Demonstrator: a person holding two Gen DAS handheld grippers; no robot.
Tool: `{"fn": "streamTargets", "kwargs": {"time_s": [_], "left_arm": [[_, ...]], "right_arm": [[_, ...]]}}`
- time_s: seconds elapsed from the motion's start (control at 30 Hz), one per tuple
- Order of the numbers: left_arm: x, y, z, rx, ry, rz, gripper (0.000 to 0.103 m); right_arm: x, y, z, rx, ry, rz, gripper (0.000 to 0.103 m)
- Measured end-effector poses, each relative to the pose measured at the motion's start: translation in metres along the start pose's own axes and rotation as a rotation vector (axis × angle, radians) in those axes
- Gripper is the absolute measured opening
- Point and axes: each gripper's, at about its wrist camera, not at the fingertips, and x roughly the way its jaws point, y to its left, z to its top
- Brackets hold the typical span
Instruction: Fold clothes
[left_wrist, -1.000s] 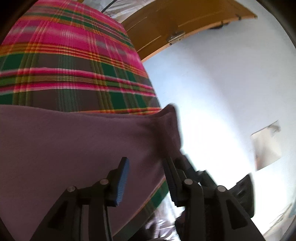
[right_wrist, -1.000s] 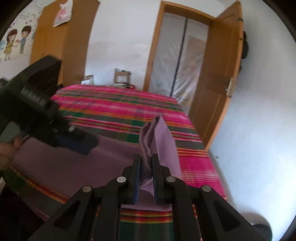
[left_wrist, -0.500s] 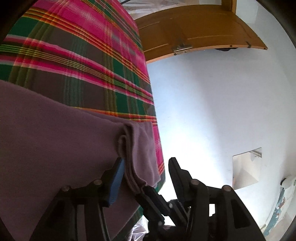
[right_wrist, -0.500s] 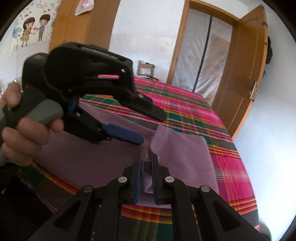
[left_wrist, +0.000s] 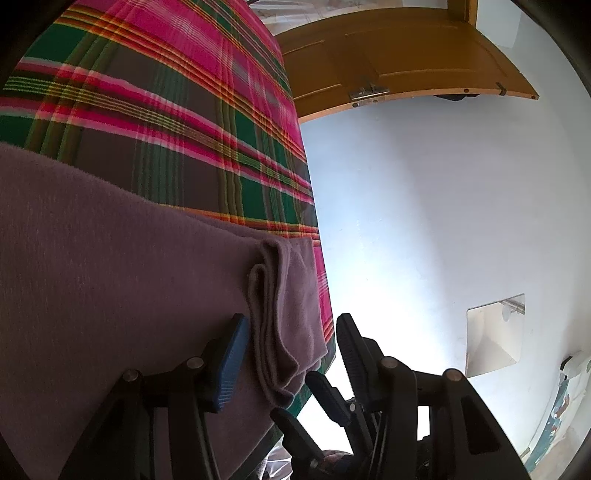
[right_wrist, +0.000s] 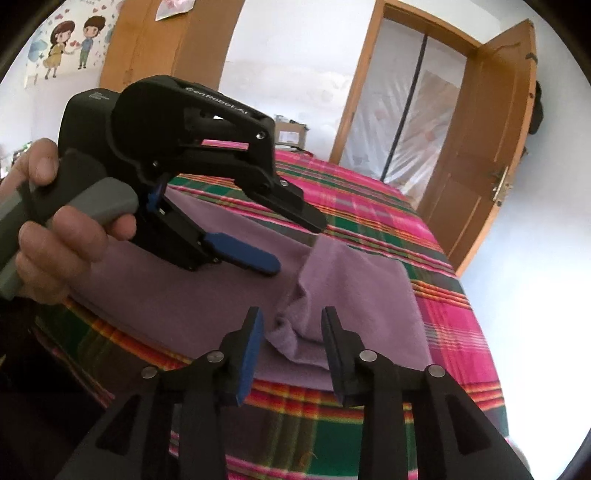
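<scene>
Since the earlier frame, the right gripper (right_wrist: 291, 332) has let go of the purple garment (right_wrist: 354, 280): its jaws have just been opening and now stand apart, with the bunched fold of cloth between them but clear of both pads. Previously that fold was pinched upright; now it lies slumped on the plaid bedspread (right_wrist: 373, 206). The left gripper (left_wrist: 291, 343) has dropped slightly toward the bedspread. Its jaws have widened and stand well apart. A folded corner of the garment lies between them, close against the blue pad (left_wrist: 231, 354); whether it touches that pad cannot be told. Neither gripper clamps anything. A hand (right_wrist: 55, 236) holds the left gripper's handle. The garment lies spread over the near edge of the bedspread.
</scene>
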Motion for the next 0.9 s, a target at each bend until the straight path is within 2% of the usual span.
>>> {"fn": "streamTargets", "kwargs": {"time_s": [0.2, 0.37, 0.43, 0.47, 0.5, 0.53, 0.77, 0.9], "left_arm": [[0.007, -0.002, 0.005, -0.004, 0.005, 0.009, 0.05], [0.009, -0.003, 0.005, -0.006, 0.006, 0.015, 0.05], [0.008, -0.001, 0.008, -0.012, 0.007, 0.011, 0.05], [0.008, -0.003, 0.007, -0.015, 0.006, 0.007, 0.05], [0.0, 0.002, 0.0, -0.018, 0.007, 0.002, 0.05], [-0.004, 0.003, -0.004, -0.02, 0.008, 0.001, 0.05], [0.001, 0.001, -0.001, -0.024, 0.022, -0.007, 0.05], [0.004, -0.002, 0.004, -0.032, 0.027, -0.025, 0.05]], "right_arm": [[0.012, 0.005, -0.006, -0.033, 0.032, -0.007, 0.036], [0.028, 0.006, 0.001, -0.067, 0.034, -0.069, 0.036], [0.029, 0.002, 0.002, -0.05, 0.027, -0.053, 0.036], [0.029, 0.001, 0.002, -0.041, 0.023, -0.047, 0.032], [0.028, -0.001, 0.001, -0.032, 0.019, -0.04, 0.018], [0.027, -0.002, 0.001, -0.023, 0.015, -0.033, 0.012], [0.012, -0.011, 0.008, 0.028, -0.05, -0.032, 0.009], [0.005, -0.018, 0.012, 0.075, -0.057, 0.007, 0.009]]}}
